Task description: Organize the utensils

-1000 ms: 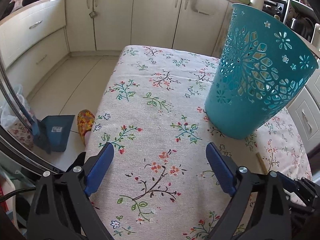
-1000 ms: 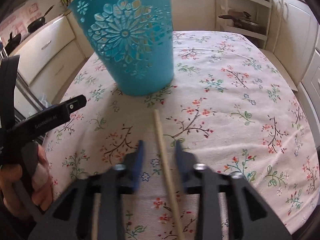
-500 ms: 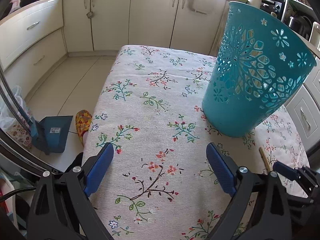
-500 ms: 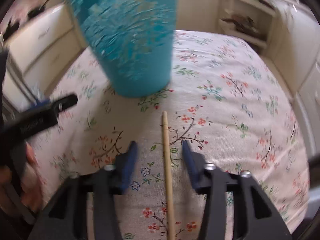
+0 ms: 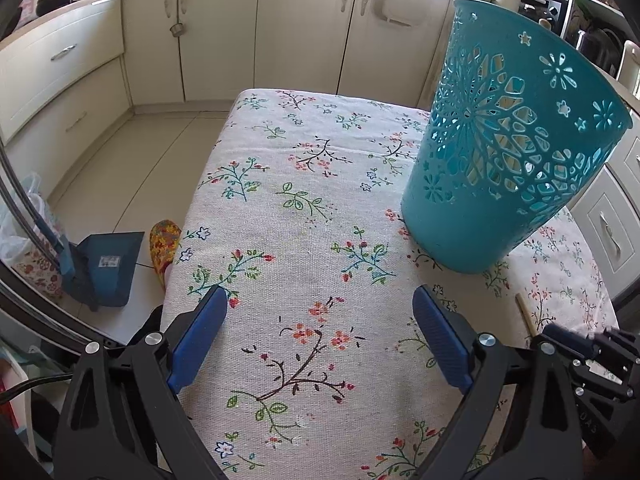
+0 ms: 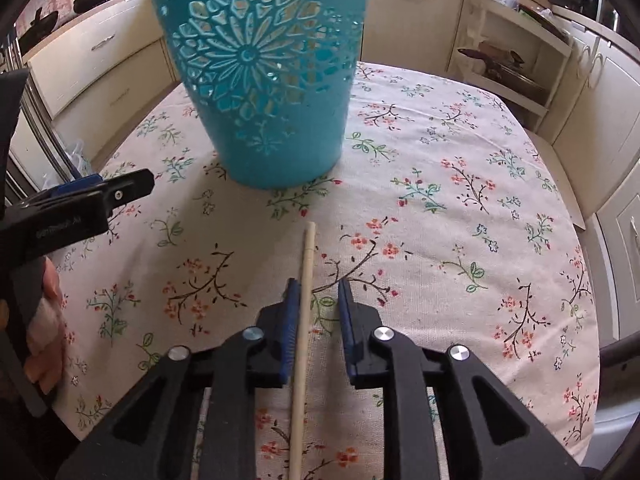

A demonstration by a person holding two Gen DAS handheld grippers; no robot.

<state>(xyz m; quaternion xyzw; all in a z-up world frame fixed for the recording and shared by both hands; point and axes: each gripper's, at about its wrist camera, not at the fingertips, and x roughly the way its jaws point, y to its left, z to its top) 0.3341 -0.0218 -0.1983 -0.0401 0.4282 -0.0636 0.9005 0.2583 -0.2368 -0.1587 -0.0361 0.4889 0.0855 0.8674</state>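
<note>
One big floral-cloth surface [image 5: 304, 216] takes up most of both views, with the teal cutout basket [image 6: 264, 72] standing upright on it, presumably as the drop spot for utensils. Next down, the left tool [image 5: 320, 332] hovers low over bare cloth with its jaws wide apart, holding nothing, probably just parked out of the way. The right tool [image 6: 319, 312] straddles the wooden stick [image 6: 305, 280], jaws partly closed, left pad about touching, right pad with a gap, so not clamped yet. That stick lies flat, pointing at the basket, just short of it.
</note>
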